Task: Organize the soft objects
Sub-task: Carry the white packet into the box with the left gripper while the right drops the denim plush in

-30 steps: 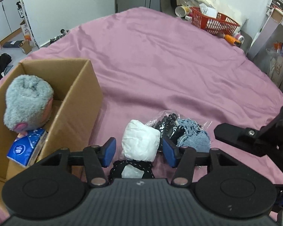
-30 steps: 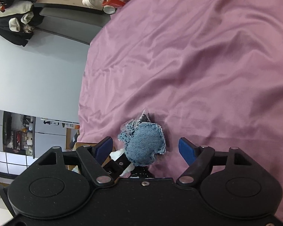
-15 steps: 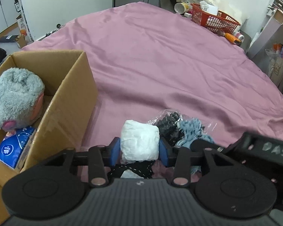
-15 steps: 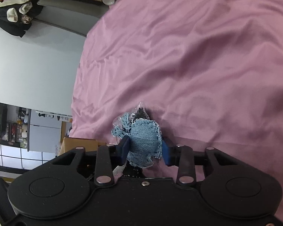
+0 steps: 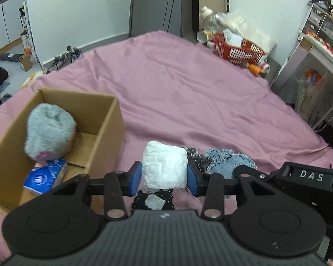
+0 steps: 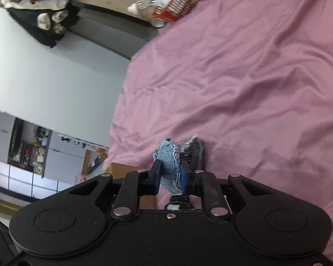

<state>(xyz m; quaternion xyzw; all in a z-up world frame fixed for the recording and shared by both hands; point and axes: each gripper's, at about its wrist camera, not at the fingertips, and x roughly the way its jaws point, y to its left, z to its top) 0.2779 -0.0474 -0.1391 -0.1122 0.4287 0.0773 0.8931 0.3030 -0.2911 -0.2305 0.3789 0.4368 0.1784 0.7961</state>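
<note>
Both loads up off the pink sheet [image 5: 188,93] now, bed dropping away below since a second ago. Over at nine o'clock, open cardboard box [image 5: 100,133], grey plush toy [image 5: 50,133] bulging inside above a blue tissue pack [image 5: 45,177]. Dead centre, left gripper [image 5: 164,177] clamped on the white wad [image 5: 165,166], blue pads pressing both flanks, black knit scrap [image 5: 154,197] dangling beneath. At three o'clock, right gripper [image 6: 169,178] just squeezed in tight, pinching the denim pouch [image 6: 169,168] thin between its pads. Dark crinkly bag [image 6: 192,148] trailing off its one o'clock edge. Far back at one o'clock, red basket [image 5: 237,48] among clutter.
</note>
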